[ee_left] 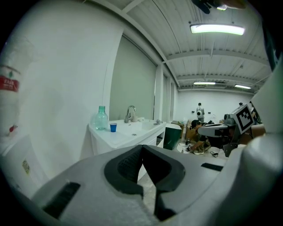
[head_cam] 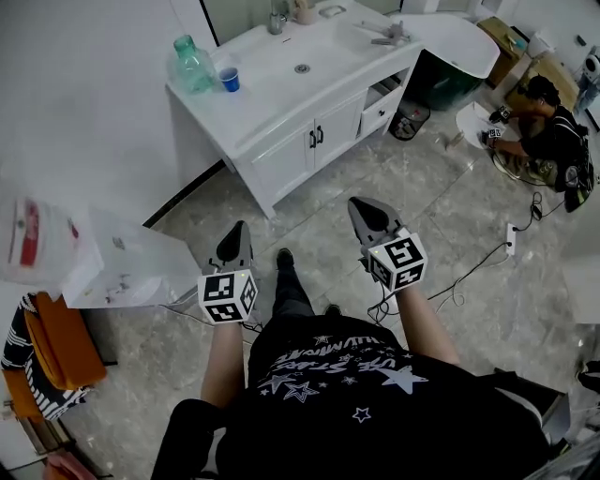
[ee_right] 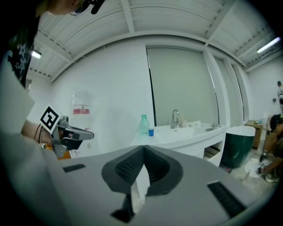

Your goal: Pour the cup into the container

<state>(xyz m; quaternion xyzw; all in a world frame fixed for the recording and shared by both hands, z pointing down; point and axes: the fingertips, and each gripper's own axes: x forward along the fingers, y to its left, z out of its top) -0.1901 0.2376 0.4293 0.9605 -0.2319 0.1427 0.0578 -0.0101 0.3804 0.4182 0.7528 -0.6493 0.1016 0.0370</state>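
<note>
A small blue cup (head_cam: 230, 80) stands on the white vanity counter (head_cam: 281, 94) right beside a green glass bottle (head_cam: 192, 64), at the counter's left end. Both are far ahead of me. My left gripper (head_cam: 238, 230) and right gripper (head_cam: 359, 206) hang side by side over the floor, well short of the vanity, both shut and empty. The left gripper view has its jaws (ee_left: 142, 148) closed, with the cup (ee_left: 113, 127) and bottle (ee_left: 101, 118) in the distance. In the right gripper view the jaws (ee_right: 143, 150) meet too, below the cup (ee_right: 151, 132) and bottle (ee_right: 143, 124).
The vanity has a sink with a faucet (head_cam: 278, 19) and cabinet doors (head_cam: 314, 141) facing me. A person (head_cam: 548, 127) crouches at the back right near a dark green bin (head_cam: 450, 89). Cables (head_cam: 469, 272) run over the tiled floor. Orange cloth (head_cam: 56, 347) lies at my left.
</note>
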